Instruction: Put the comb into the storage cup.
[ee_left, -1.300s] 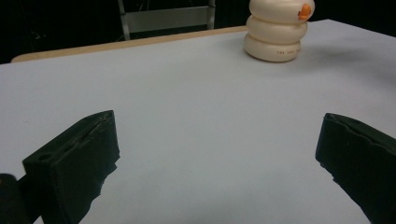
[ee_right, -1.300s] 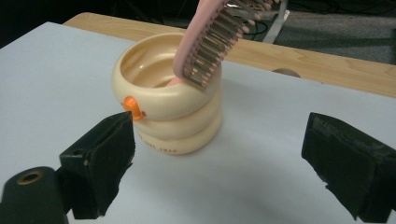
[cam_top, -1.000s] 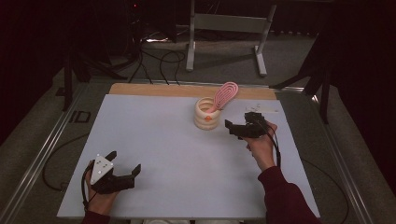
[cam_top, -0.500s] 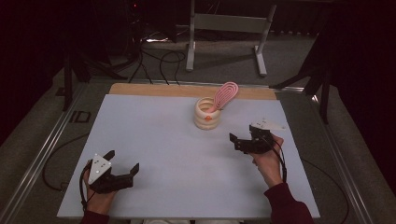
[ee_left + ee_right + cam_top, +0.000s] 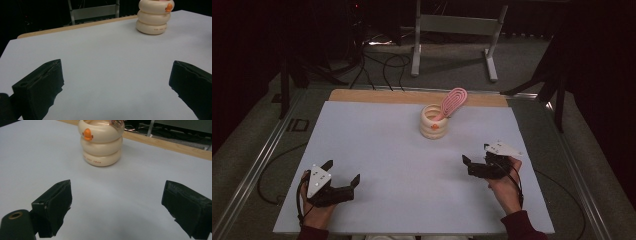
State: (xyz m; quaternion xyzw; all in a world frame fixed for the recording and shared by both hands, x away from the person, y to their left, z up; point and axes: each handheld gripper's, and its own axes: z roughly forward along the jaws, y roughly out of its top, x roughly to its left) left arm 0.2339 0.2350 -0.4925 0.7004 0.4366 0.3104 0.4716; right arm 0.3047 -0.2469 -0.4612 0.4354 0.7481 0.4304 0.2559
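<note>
A cream holder point(image 5: 434, 123) made of three stacked rings, with a small orange mark on its front, stands at the back middle of the white table point(image 5: 382, 150). A pink looped utensil point(image 5: 454, 100) leans out of it to the right. My right gripper point(image 5: 467, 167) rests low at the near right, open and with nothing between its jaws, pointing left and well short of the holder. My left gripper point(image 5: 343, 171) sits at the near left, also open and holding nothing. The holder point(image 5: 155, 17) stands far ahead in the left gripper view. It is closer in the right gripper view, where the holder point(image 5: 101, 142) lies beyond the wide-apart jaws.
A wooden strip point(image 5: 377, 96) runs along the table's far edge. Metal rails point(image 5: 262, 165) flank the table on both sides. Behind it are cables point(image 5: 372, 60) on the floor and a grey metal stand point(image 5: 452, 30).
My right gripper has drawn back from beside the holder toward the near right of the table, open throughout. The left gripper has stayed put.
</note>
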